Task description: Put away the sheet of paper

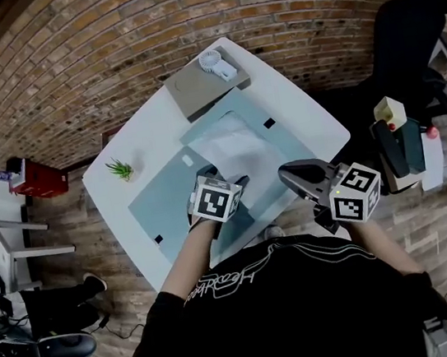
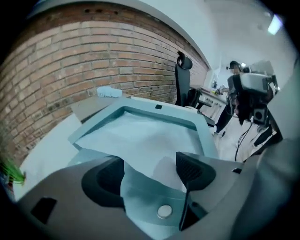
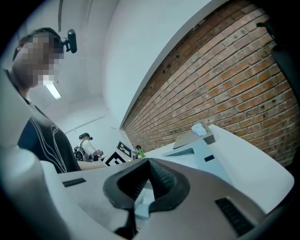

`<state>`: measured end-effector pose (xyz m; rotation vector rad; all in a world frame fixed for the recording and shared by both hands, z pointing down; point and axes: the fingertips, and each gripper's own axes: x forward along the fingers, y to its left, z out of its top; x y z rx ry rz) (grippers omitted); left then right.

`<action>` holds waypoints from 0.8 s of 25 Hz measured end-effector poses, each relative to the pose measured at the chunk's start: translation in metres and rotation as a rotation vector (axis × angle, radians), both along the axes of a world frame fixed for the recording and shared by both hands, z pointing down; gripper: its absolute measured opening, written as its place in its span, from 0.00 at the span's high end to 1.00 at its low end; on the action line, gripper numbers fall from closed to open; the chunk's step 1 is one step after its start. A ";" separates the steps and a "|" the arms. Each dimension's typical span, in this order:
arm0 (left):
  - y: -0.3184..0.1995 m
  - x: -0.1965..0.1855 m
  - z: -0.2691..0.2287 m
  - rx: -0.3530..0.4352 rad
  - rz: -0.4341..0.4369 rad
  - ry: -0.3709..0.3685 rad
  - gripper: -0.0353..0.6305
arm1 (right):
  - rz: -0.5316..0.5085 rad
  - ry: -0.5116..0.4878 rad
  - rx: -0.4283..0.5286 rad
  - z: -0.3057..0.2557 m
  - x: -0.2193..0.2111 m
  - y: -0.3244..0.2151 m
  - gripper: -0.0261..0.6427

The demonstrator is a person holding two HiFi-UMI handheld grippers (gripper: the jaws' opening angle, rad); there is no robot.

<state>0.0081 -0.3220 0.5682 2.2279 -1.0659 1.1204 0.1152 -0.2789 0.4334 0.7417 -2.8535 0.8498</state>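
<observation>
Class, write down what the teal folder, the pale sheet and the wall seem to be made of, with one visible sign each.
Folder: probably thin plastic, smooth and tinted see-through, closed by a snap button.
Sheet: likely paper, matt white, with a thin edge.
Wall: brick, rough, with visible mortar joints.

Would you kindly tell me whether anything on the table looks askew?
The sheet of paper lies crooked on the open blue folder, its near edge slanting across between the left gripper's open jaws.

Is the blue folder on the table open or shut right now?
Open: the folder has its flap lying flat, snap unfastened, sheet of paper uncovered.
</observation>
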 end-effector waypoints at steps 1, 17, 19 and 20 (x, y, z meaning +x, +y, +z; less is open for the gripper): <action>0.001 -0.001 0.000 -0.009 -0.002 0.002 0.42 | 0.003 -0.004 0.000 -0.003 -0.002 0.001 0.96; 0.027 0.000 -0.009 -0.017 0.027 0.080 0.42 | 0.041 0.033 -0.054 -0.005 -0.015 0.029 0.96; 0.035 -0.006 -0.003 -0.031 0.039 0.064 0.42 | 0.039 0.032 -0.047 -0.007 -0.017 0.030 0.96; 0.038 -0.009 -0.003 -0.020 0.041 0.054 0.42 | 0.039 0.032 -0.042 -0.008 -0.018 0.030 0.96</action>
